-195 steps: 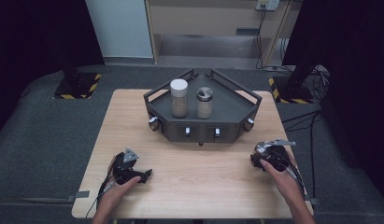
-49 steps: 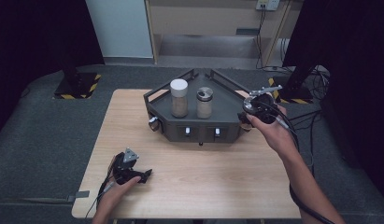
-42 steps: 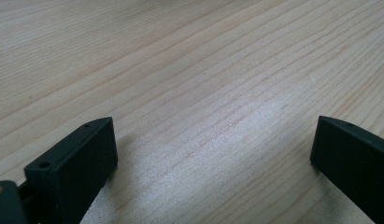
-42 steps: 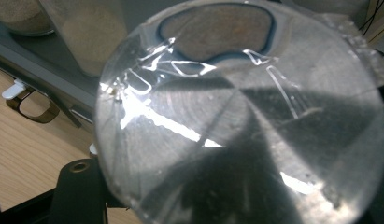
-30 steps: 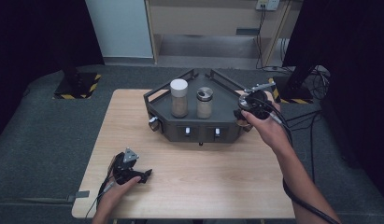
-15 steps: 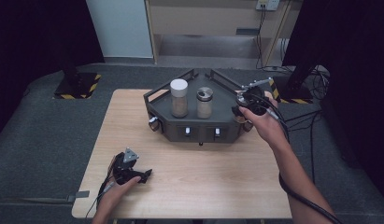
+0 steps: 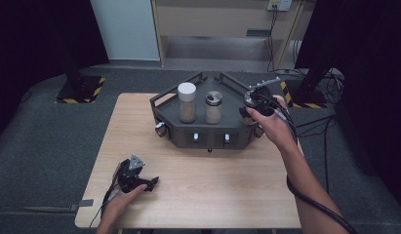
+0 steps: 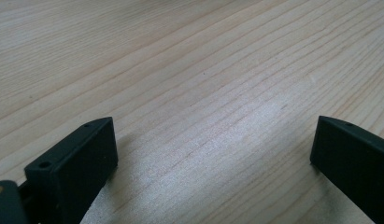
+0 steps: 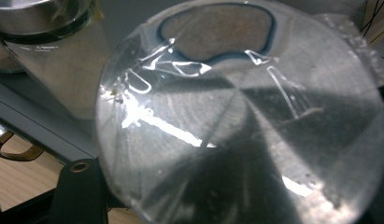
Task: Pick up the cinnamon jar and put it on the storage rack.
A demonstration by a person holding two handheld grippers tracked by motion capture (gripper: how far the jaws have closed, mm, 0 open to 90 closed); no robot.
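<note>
A dark tray stands at the back of the wooden table. In it are a jar with a white lid and a jar with a metal lid, both upright. My right gripper hangs over the tray's right corner, shut on a third jar with a shiny metal lid. That lid looms close in the right gripper view, with a kidney-shaped opening near its top. My left gripper lies on the table near the front left, open, with bare wood between its fingers.
The tray has raised rails and small knobs on its front and side. Behind the table are grey carpet, a stand base with yellow-black stripes and loose cables at the right. A cable trails along the right forearm.
My right gripper has shifted slightly left with the jar, from the tray's right edge inward over its right corner. The left gripper has stayed put.
</note>
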